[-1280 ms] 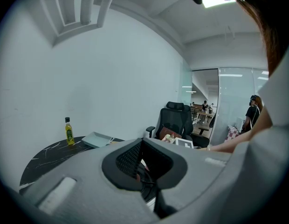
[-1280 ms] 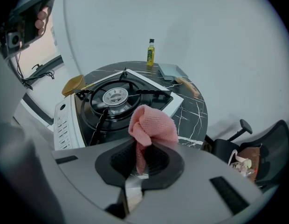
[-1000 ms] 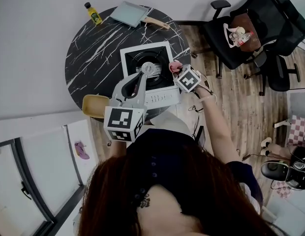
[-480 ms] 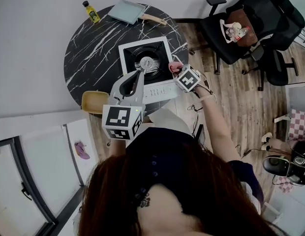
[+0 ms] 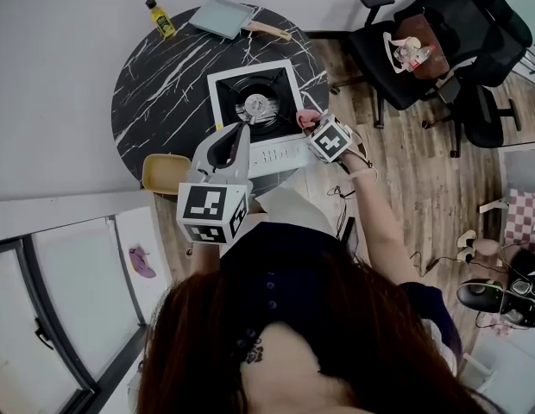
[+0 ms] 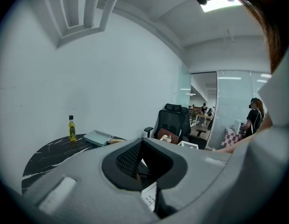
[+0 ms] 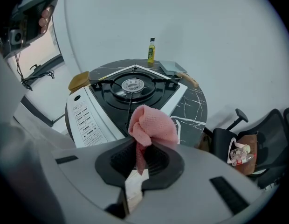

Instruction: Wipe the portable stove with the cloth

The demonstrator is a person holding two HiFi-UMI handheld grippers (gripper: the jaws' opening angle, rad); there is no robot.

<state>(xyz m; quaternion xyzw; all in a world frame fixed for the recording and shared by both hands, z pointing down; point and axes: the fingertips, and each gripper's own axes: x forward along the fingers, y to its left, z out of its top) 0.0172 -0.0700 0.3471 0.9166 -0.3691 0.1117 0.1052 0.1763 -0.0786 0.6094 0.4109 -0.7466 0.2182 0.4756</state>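
Observation:
The portable stove (image 5: pixel 248 106) is white with a black top and a round burner, and it sits on the round black marble table (image 5: pixel 164 84). In the right gripper view the stove (image 7: pixel 130 91) lies just ahead. My right gripper (image 7: pixel 141 158) is shut on a bunched pink cloth (image 7: pixel 151 125). From the head view the cloth (image 5: pixel 307 117) hangs over the stove's near right corner, off the surface. My left gripper (image 5: pixel 242 130) hovers above the stove's front control panel, its jaws together on nothing; in its own view the left gripper (image 6: pixel 141 164) points level over the table.
A yellow oil bottle (image 5: pixel 161 20) and a pale blue pan with a wooden handle (image 5: pixel 226 18) stand at the table's far edge. A tan dish (image 5: pixel 166 175) sits at the near left rim. Black office chairs (image 5: pixel 440 50) stand on the wooden floor to the right.
My left gripper has drawn back from over the burner toward the stove's front panel. The right gripper and cloth have stayed by the stove's right front corner.

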